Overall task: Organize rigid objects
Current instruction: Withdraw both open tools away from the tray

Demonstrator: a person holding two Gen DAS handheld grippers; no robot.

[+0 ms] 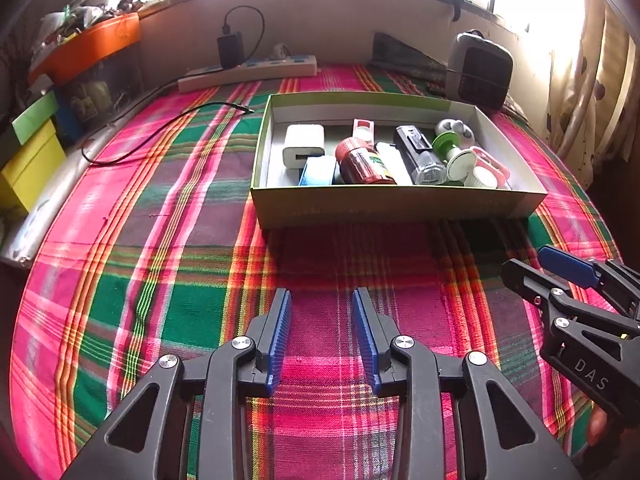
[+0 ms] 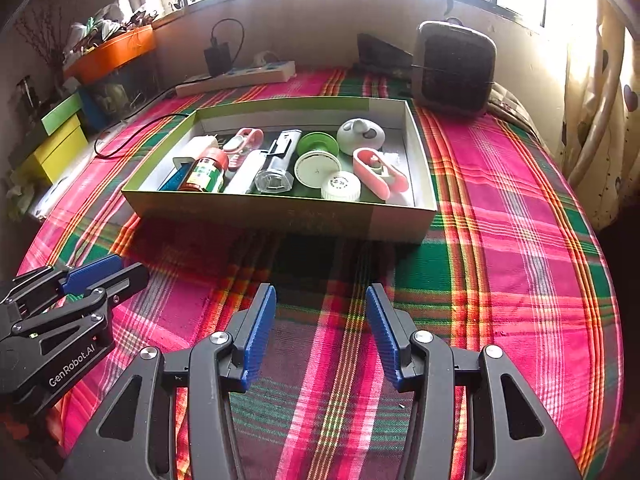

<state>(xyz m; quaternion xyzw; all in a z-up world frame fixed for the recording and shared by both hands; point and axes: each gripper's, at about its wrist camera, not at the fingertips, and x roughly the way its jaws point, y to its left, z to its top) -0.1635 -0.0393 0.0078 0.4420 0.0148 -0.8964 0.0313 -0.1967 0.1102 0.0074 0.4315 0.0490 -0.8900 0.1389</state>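
Left gripper [image 1: 322, 308]: I have it released, jaws apart with nothing between them, hovering over the plaid cloth [image 1: 160, 280] just short of the box.
Right gripper [image 2: 321, 304]: also released and empty, set beside the left one and pointing at the box's near wall.
Task things: they all lie inside the shallow cardboard box [image 2: 280, 216] in the middle of the cloth: a white charger block [image 1: 303, 145], a red-capped jar [image 2: 206, 172] on its side, a clear-ended black bottle [image 2: 276, 168], a green-and-white spool [image 2: 318, 156], a white lid [image 2: 341, 186], a pink clip case [image 2: 380, 172] and a grey rounded case [image 2: 360, 134].
Stage, as I judge it: the cloth outside the box holds no loose items, so I take the sorting as either near done or about to begin from the box.
Risk, crowding: the pieces touch one another, so closing on one could nudge its neighbour.
Risk, rolling: the jar and bottle lie flat and may roll off the pads.
Risk, box wall: a low reach could catch the near wall and shove the light box.
Risk, grippers: they sit close and could collide if both reach in.
Surroundings: a power strip [image 1: 248, 72] with a black adapter [image 1: 231, 49] by the wall, a loose black cable [image 1: 160, 128] on the cloth left of the box, a grey heater [image 2: 454, 66] behind its right corner.
In the way: nothing between me and the box.
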